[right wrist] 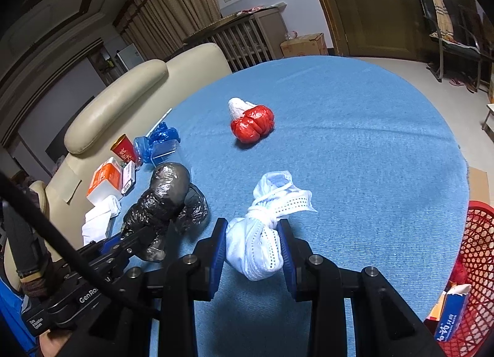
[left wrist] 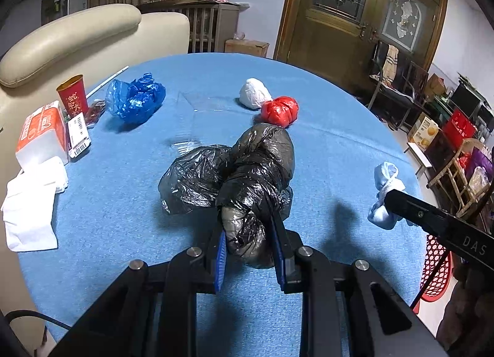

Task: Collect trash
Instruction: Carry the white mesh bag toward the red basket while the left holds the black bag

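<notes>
Trash bundles on a blue worktop (left wrist: pixel 339 153): left tongs (left wrist: pixel 248 230) pinch a black bag (left wrist: pixel 256 171), right tongs (right wrist: pixel 253 233) pinch a knotted white bag (right wrist: pixel 256 245). Red bag (right wrist: pixel 252 123) lies farther off; red basket (right wrist: pixel 475 264) stands beside the worktop.

The left gripper (left wrist: pixel 250 221) is a black frame with 2 long fingers; each finger carries a blue ribbed pad (left wrist: pixel 219 259) on its inner side. 4 round silver screws (left wrist: pixel 194 251) sit on the black linkage arms behind the fingers. A black cable (left wrist: pixel 27 317) curves at 8 o'clock of the left view.

The right gripper (right wrist: pixel 253 227) has the same build: black frame, blue pads (right wrist: pixel 216 252), silver screws (right wrist: pixel 315 259). Seen from the side in the left view, its black finger bears the white letters "DAS". In the right view the left gripper's body shows white "GenRo" lettering, and a thick black cable (right wrist: pixel 52 233) crosses at 9 o'clock. A dark sleeve (right wrist: pixel 27 252) with a knitted cuff is worn there.
</notes>
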The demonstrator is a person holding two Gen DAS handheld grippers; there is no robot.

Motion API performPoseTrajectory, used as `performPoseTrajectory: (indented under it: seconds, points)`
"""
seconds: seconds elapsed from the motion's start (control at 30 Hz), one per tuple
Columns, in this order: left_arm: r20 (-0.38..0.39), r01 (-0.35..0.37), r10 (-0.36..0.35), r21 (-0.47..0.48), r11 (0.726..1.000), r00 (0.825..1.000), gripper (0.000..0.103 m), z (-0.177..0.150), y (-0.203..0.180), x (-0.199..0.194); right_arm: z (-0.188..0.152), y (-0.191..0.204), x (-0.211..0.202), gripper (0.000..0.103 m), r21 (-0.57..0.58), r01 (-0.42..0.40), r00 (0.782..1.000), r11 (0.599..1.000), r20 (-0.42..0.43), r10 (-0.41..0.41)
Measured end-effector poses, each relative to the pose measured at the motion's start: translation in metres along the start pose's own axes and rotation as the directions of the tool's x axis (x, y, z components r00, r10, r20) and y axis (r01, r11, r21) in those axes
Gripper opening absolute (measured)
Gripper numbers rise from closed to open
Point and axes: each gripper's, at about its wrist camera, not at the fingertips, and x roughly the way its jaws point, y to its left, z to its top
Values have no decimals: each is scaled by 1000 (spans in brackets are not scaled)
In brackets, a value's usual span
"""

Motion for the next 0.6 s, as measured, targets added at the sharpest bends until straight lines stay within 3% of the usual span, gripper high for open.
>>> performPoseTrajectory:
  seconds: [0.6]
  points:
    - [-4,31,-31,58,998,1000,27,2,-30,1,-6,-59,-35,35,115,88,994,989,48,-94]
